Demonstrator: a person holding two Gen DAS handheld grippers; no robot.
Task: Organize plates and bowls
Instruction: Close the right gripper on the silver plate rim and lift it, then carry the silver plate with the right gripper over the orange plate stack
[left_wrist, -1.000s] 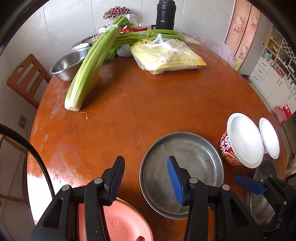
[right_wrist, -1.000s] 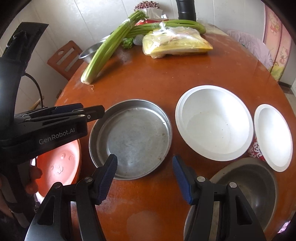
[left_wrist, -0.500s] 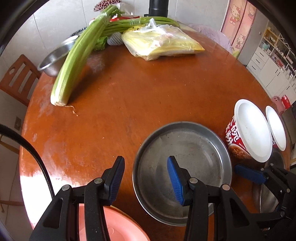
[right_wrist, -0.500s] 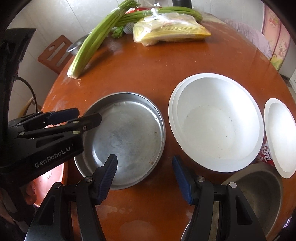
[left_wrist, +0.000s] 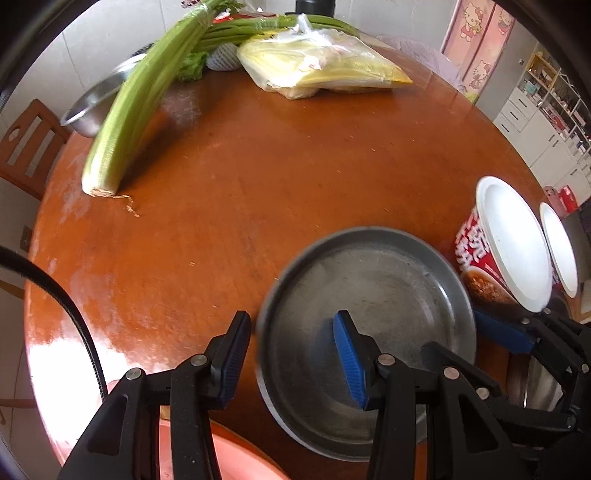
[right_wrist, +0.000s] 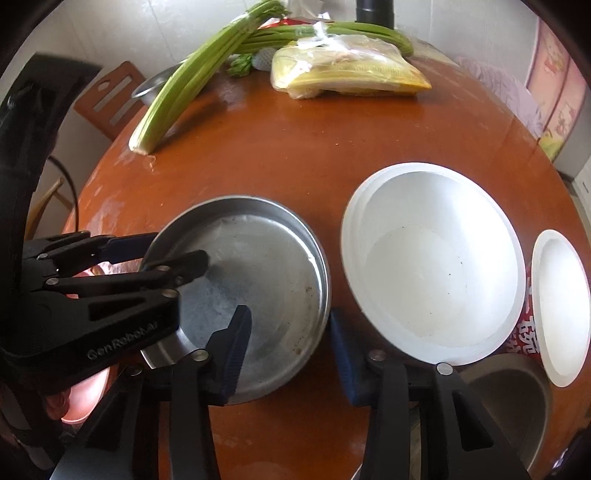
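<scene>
A round steel plate lies on the brown round table. My left gripper is open and straddles the plate's left rim, one finger inside, one outside. My right gripper is open and straddles the plate's right rim. A white-lined noodle bowl stands right of the plate, a smaller white bowl beyond it. A steel bowl sits at the near right. A pink plate lies under my left gripper.
Celery stalks, a plastic bag of yellow food and another steel bowl lie at the table's far side. A wooden chair stands at the far left.
Both grippers have moved forward and down onto the steel plate, the left now straddling its left rim and the right its right rim. Nothing has been gripped.
</scene>
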